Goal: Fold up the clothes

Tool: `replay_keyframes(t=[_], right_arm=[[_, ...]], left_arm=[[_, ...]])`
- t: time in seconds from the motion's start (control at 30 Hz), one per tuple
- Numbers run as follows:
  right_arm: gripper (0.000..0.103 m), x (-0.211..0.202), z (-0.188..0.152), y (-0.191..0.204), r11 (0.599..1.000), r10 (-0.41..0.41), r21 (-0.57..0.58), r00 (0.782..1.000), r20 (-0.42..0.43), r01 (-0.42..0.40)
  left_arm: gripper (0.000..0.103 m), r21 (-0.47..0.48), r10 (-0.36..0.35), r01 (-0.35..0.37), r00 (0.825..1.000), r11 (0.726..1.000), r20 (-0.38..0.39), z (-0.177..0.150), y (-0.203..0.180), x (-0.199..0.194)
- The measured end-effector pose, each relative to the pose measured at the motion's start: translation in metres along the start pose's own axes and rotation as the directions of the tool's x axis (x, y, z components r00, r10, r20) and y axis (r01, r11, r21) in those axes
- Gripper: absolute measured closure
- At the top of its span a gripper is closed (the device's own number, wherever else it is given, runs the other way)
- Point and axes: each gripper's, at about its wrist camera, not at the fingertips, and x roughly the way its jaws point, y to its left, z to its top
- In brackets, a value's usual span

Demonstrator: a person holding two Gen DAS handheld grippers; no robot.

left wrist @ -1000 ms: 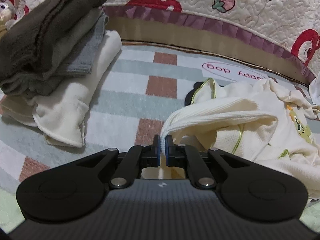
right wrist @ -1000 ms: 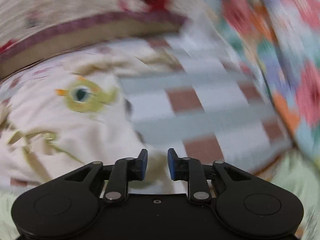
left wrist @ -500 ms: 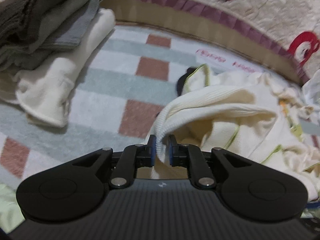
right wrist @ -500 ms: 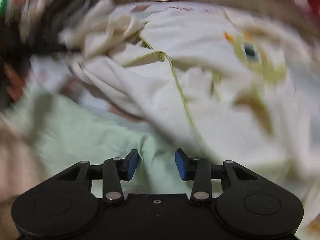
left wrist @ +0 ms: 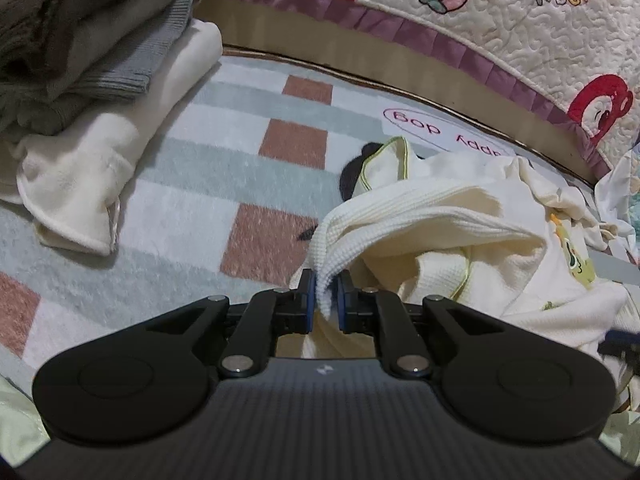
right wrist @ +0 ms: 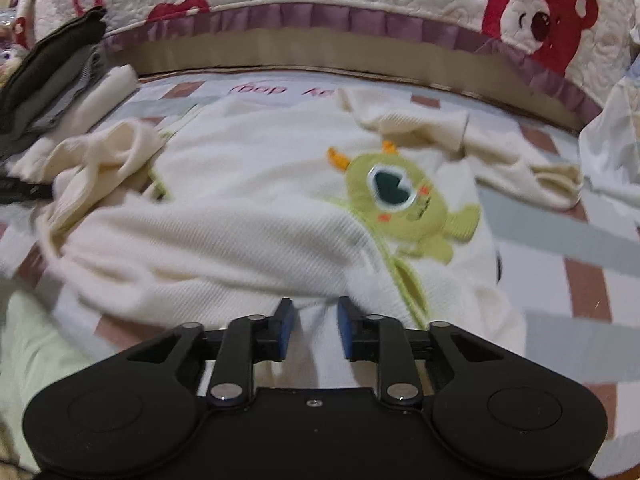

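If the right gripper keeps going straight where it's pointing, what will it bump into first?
Most likely the cream garment: its near edge lies just ahead of the open right gripper. Depth is hard to judge.

Garment on rug; folded stack left; quilt behind.

Bare rug lies open ahead-left of the left gripper; stack blocks far left, garment right.

left tongs: black, blue pads, silver screws | right tongs: black, blue pads
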Motion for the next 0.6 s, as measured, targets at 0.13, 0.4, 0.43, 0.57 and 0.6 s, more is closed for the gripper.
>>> replay_keyframes(t=[0.13, 0.4, 0.43, 0.57, 0.6], right_arm=[[0.056, -0.006, -0.017, 0.009, 0.994, 0.103, -0.039, 0.994, -0.022, -0.104], [0.040, 0.020, -0.024, 0.046, 0.952, 0.021, -0.303, 0.997, -0.078, -0.044], [0.040, 0.024, -0.025, 0.050, 0.946, -0.005, -0.324, 0.998, -0.070, -0.018], [0.101, 0.022, -0.021, 0.057, 0.923, -0.057, -0.381, 0.998, 0.010, 0.057], [0.098, 0.016, -0.017, 0.054, 0.926, -0.058, -0.374, 0.998, 0.010, 0.057]], left_arm=[[0.093, -0.051, -0.025, 0.024, 0.999, 0.998, -0.028, -0.002, 0.005, 0.005], [0.087, -0.051, -0.037, 0.035, 0.998, 0.998, -0.045, -0.005, 0.003, 0.012], [0.087, -0.043, -0.038, 0.036, 0.998, 0.998, -0.044, -0.005, 0.002, 0.012], [0.082, -0.030, -0.043, 0.042, 0.998, 0.999, -0.043, -0.006, 0.001, 0.015], [0.080, -0.029, -0.045, 0.044, 0.998, 0.999, -0.044, -0.006, 0.001, 0.016]])
